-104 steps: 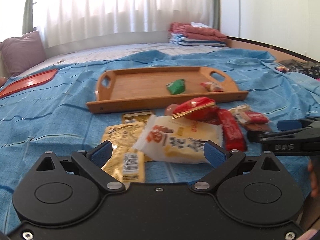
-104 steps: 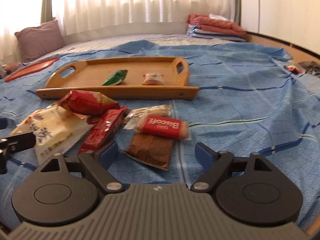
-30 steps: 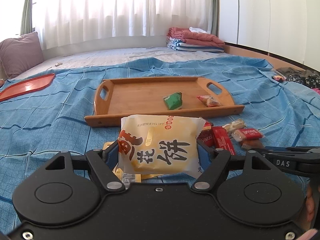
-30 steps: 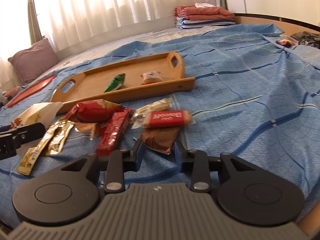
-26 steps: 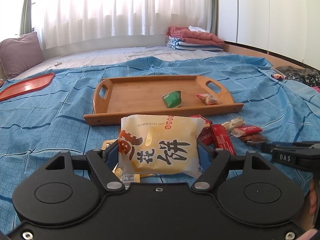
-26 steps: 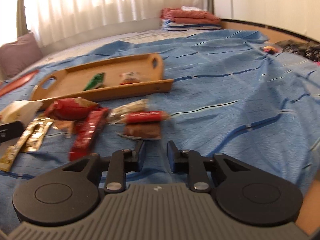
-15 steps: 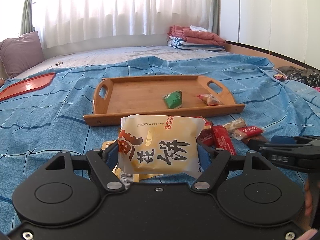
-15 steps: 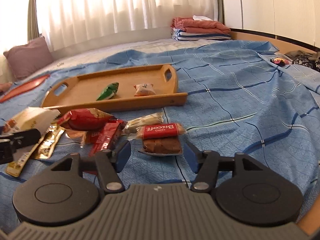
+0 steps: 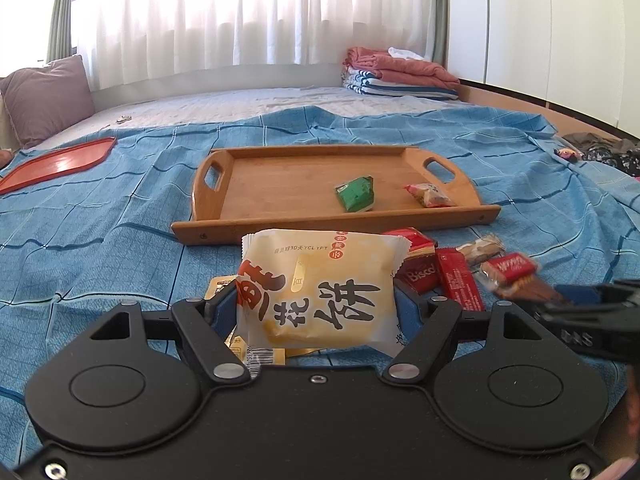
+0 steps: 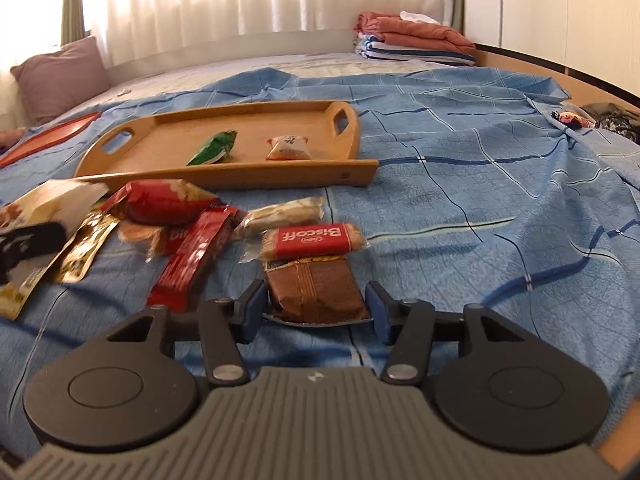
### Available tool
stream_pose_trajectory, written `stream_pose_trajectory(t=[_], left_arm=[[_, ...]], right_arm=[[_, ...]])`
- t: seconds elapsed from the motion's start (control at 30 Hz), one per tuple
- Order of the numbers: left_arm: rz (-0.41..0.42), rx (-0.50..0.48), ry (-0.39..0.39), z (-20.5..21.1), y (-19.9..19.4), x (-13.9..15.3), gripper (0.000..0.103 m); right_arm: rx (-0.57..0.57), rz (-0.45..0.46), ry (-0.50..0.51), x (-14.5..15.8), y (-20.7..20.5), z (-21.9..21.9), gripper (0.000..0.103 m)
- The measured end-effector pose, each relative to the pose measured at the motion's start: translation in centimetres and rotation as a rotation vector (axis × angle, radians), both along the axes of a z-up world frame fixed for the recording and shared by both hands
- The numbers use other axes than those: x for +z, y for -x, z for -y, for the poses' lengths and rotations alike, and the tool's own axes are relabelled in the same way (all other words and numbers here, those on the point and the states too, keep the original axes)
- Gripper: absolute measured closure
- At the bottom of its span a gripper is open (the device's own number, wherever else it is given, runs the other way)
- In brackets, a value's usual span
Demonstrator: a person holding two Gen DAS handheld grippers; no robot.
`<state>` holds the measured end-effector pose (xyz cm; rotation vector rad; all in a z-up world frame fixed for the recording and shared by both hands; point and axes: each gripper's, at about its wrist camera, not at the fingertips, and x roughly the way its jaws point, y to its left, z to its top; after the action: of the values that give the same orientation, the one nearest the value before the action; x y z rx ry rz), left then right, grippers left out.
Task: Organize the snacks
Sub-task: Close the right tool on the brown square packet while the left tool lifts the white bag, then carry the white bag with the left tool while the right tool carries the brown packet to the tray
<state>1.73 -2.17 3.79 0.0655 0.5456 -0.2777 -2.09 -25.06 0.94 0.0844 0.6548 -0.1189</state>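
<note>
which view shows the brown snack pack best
The right wrist view. The brown pack lies close and unblurred on the blue sheet between the open fingers of the right gripper. In the left wrist view it is only a blurred sliver at the right, behind that gripper's fingers.

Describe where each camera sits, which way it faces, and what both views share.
Left wrist: on the left tool, low over the bedspread, facing the wooden tray; shows its fingers clamping the yellow pastry packet.
Right wrist: on the right tool, facing the same way; its open fingers flank the brown snack packet.
Shared: tray, green packet, Biscoff biscuit.
</note>
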Motion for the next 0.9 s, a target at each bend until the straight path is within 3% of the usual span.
stream_pose_trajectory(t=[0.4,0.9], left_arm=[[0.0,0.023,0.014,-0.1,0.0,0.1,0.029],[0.068,0.09,0.002,-1.4,-5.1,3.5,0.029]], right_arm=[[0.093,0.03,-0.107,2.5,3.0,-1.4,0.046],[0.054,0.181,-0.135,6.8,-1.1,0.7,0.046]])
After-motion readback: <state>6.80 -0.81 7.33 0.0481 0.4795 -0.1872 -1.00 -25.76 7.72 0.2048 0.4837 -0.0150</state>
